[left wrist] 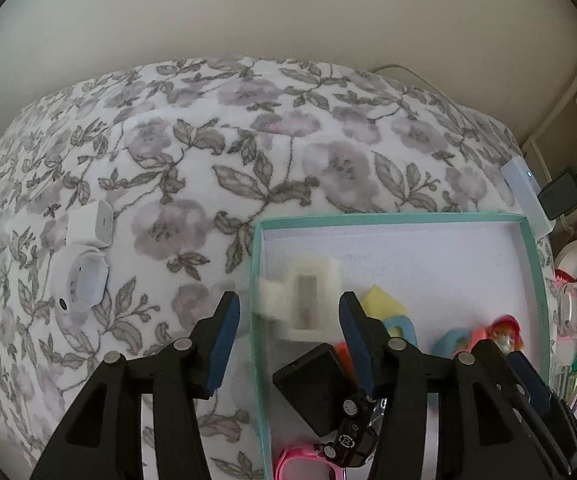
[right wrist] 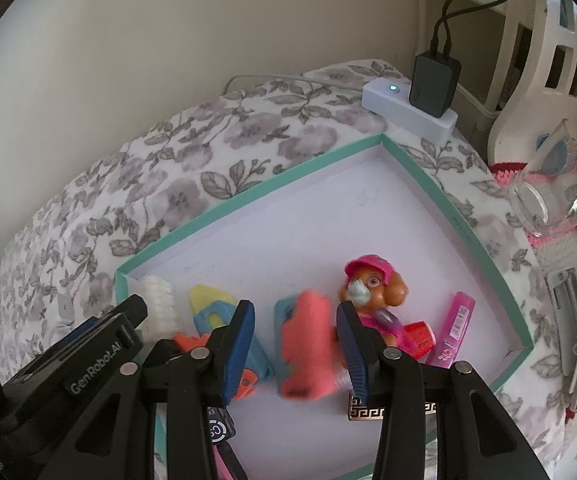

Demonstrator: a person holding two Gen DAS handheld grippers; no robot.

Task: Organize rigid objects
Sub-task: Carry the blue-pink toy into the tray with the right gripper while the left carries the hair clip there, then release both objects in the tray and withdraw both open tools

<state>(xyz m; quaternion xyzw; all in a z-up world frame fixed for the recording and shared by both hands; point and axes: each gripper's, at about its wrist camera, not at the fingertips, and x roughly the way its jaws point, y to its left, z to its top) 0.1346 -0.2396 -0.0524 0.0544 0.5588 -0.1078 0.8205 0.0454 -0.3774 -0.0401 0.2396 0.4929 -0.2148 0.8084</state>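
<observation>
The coral-orange plastic toy (right wrist: 308, 344) lies blurred inside the shallow teal-rimmed white cardboard box (right wrist: 248, 194), between the right gripper's (right wrist: 295, 348) 2 parted blue pads, which do not press it. The left gripper (left wrist: 288, 340), released too, frames a blurred white plastic block (left wrist: 308, 300) at the box's left wall.

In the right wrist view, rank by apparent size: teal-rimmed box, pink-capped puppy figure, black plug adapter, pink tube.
1. Teal-rimmed box, by far.
2. Pink-capped puppy figure.
3. Black plug adapter and pink tube: similar, and the adapter sits farther, so unranked.
</observation>
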